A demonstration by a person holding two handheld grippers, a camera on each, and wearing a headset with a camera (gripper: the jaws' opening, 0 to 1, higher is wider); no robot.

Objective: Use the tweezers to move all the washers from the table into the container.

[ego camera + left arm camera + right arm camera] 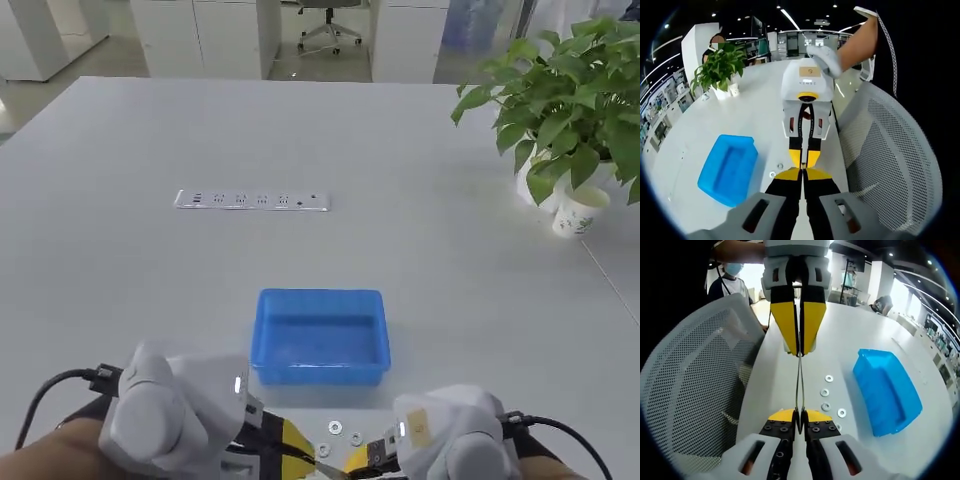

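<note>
Left gripper (298,448) and right gripper (360,458) point tip to tip, thin tweezers (328,466) between the yellow jaws. Three washers (334,428) lie just beyond the jaw tips, blue container (320,373) past those. Power strip (250,200) well beyond.

Four washers (825,392), one blue container (320,373), one pair of tweezers (799,385), one power strip (250,200), one potted plant (570,90) and one cup (578,212).
</note>
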